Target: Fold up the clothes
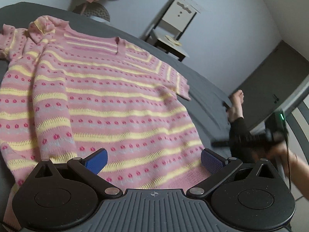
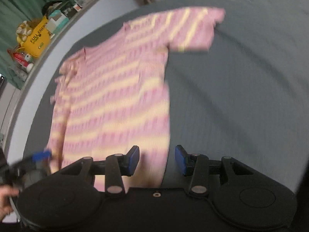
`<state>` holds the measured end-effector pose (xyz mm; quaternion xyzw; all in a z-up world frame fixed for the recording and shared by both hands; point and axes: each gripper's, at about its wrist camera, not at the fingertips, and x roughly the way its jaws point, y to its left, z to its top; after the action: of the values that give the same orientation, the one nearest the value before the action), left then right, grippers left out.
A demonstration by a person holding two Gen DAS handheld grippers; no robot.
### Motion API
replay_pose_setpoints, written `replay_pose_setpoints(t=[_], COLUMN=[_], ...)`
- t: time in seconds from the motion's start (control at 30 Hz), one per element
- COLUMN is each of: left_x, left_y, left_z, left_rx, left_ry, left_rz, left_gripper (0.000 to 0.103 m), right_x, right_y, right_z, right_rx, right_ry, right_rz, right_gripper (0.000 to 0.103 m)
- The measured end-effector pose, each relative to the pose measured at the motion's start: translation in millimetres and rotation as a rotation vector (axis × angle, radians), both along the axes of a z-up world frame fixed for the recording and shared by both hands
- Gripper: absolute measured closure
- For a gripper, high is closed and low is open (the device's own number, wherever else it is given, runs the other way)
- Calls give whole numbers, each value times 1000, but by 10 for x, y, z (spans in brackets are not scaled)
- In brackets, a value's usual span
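**Striped sweater lies spread on grey bed, both claws empty**

Your pink-and-yellow striped sweater (image 1: pixel 108 96) lies flat across the grey bed (image 1: pixel 204 89), its neckline toward the far edge and its hem at the near edge, right under your left claw (image 1: pixel 153 161). One side of the sweater is folded inward over the body, the sleeve bunched near the far left corner; the other short sleeve (image 1: pixel 177 83) lies spread out flat toward the bed's right side. Your left claw stands wide, its blue pads (image 1: pixel 97 162) hovering over the hem with nothing between them. In the right wrist view, which is blurred, your right claw (image 2: pixel 157 160) stands partly open and empty, poised above the sweater's side edge where knit meets bare sheet. Its blue pads (image 2: pixel 134 160) press on nothing. Your right hand (image 1: pixel 285 154) shows at the bed's right edge in the left wrist view, also smeared by blur. A small side table (image 1: pixel 173 44) stands against the wall beyond the bed, and a yellow bag (image 2: pixel 37 38) sits among clutter past the bed's far side.
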<state>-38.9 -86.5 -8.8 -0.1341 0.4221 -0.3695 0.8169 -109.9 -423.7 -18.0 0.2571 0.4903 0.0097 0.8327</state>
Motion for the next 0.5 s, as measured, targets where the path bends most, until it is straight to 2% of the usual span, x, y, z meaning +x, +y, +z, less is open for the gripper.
replay_pose_setpoints(t=[0.13, 0.2, 0.27, 0.3, 0.33, 0.37, 0.43, 0.47, 0.5], left_x=[-94, -147, -193, -210, -226, -237, -237, -233, -228], left_y=[-1, -24, -44, -43, -40, -26, 10, 42, 77], left_z=[-28, -39, -47, -50, -54, -56, -52, -45, -39], left_rx=[-4, -6, -9, -11, -13, -14, -23, -30, -38], left_ry=[13, 13, 13, 15, 18, 20, 22, 22, 22], left_rz=[-49, -79, -106, -114, -121, -124, -116, -105, -91], left_gripper=[0, 0, 0, 0, 0, 0, 0, 0, 0], right_x=[-376, -386, -367, -324, -275, -235, -168, -166, -156], right_y=[452, 564, 529, 502, 475, 506, 627, 767, 1016], right_z=[17, -23, -99, -156, -219, -226, -184, -123, -51], right_rx=[-183, -259, -246, -208, -159, -160, -217, -288, -404], right_ry=[-99, -143, -179, -181, -177, -182, -202, -250, -315], right_rz=[-17, -89, -189, -233, -265, -278, -293, -252, -136], right_gripper=[56, 54, 54, 56, 72, 96, 96, 96, 96])
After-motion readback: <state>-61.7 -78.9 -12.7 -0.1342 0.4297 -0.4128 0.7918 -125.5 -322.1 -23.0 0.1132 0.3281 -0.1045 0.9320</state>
